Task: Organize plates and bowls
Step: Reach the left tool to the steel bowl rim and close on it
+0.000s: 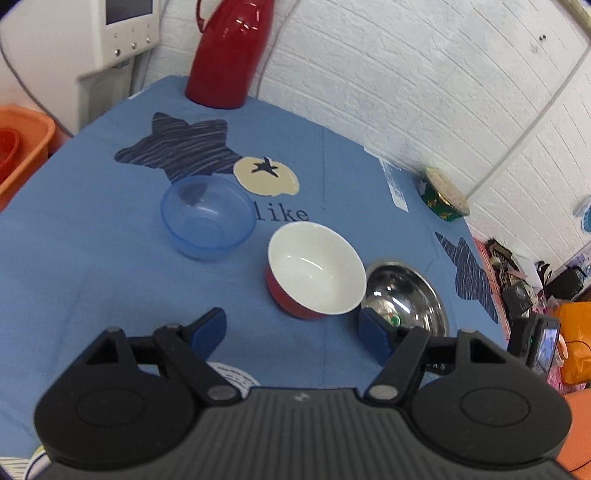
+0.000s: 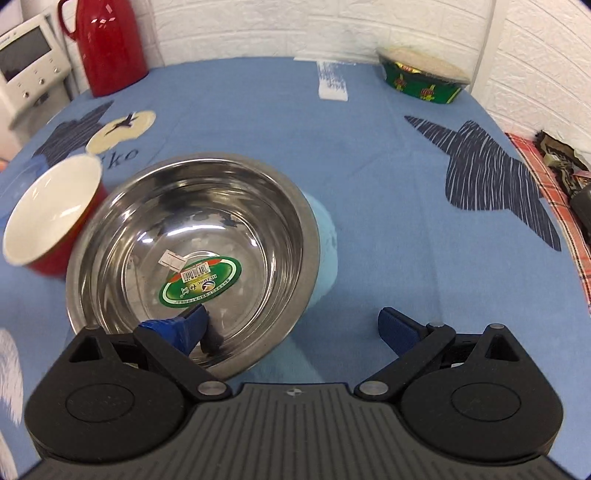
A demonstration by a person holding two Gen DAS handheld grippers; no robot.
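Note:
On the blue tablecloth (image 1: 92,258) stand a see-through blue bowl (image 1: 207,218), a red bowl with a white inside (image 1: 314,269) and a steel bowl (image 1: 406,295) in a row. My left gripper (image 1: 291,332) is open, hovering just in front of the red bowl with nothing between its fingers. In the right wrist view the steel bowl (image 2: 192,251), with a green sticker inside, leans on a light blue object (image 2: 325,251). My right gripper (image 2: 291,326) is open, one finger (image 2: 188,325) inside the steel bowl and the other outside its rim. The red bowl (image 2: 51,218) touches the steel bowl's left side.
A red thermos (image 1: 229,51) stands at the table's far edge near a white appliance (image 1: 110,33). A green foil-lidded tub (image 2: 424,81) sits at the far right corner by the white brick wall. An orange bin (image 1: 22,147) is beyond the left edge. Clutter lies off the right edge.

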